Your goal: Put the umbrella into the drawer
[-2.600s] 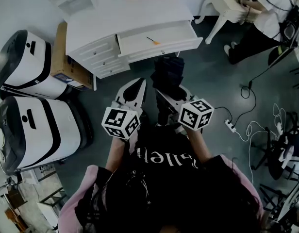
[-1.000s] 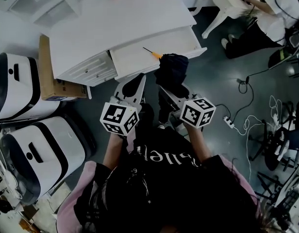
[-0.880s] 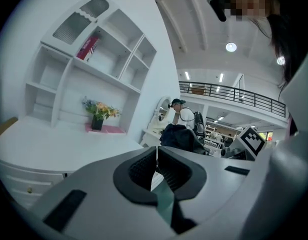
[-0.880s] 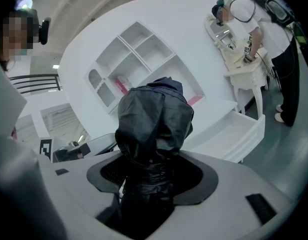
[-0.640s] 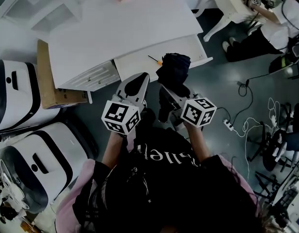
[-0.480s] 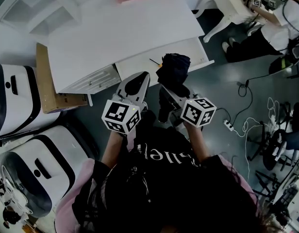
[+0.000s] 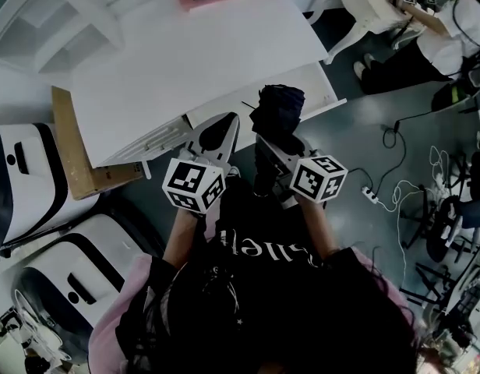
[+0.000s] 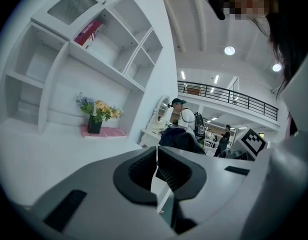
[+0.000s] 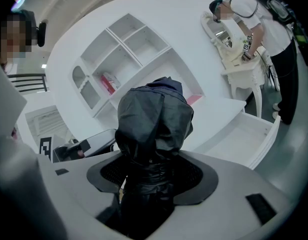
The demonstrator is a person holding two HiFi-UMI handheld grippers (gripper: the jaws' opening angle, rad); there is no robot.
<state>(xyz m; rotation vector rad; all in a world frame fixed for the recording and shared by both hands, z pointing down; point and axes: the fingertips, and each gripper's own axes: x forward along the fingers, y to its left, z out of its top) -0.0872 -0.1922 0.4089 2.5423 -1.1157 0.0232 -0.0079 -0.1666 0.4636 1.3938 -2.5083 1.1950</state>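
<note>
Clamping a folded black fabric umbrella (image 9: 155, 115) round its bunched lower part, the right gripper (image 9: 153, 170) has both dark ribbed pads pressed against the cloth, and the looser top of the umbrella bulges out beyond the jaw tips. The left gripper (image 8: 156, 159) has its jaws brought together with only a hairline slit between the pads and nothing held in them. The two grippers sit side by side in front of the person, the left just beside the right. In the head view the umbrella overlaps the front edge of the pulled-out white wooden drawer (image 7: 322, 86), but it is up in the gripper, not lying inside. The drawer belongs to a white desk (image 7: 193, 53) with open white shelving (image 8: 69, 59) behind it. On the desk's far side a small dark pot of flowers (image 8: 96, 115) stands on a pink mat (image 8: 111, 132). A brown cardboard box (image 7: 71, 158) leans at the desk's left side.
</note>
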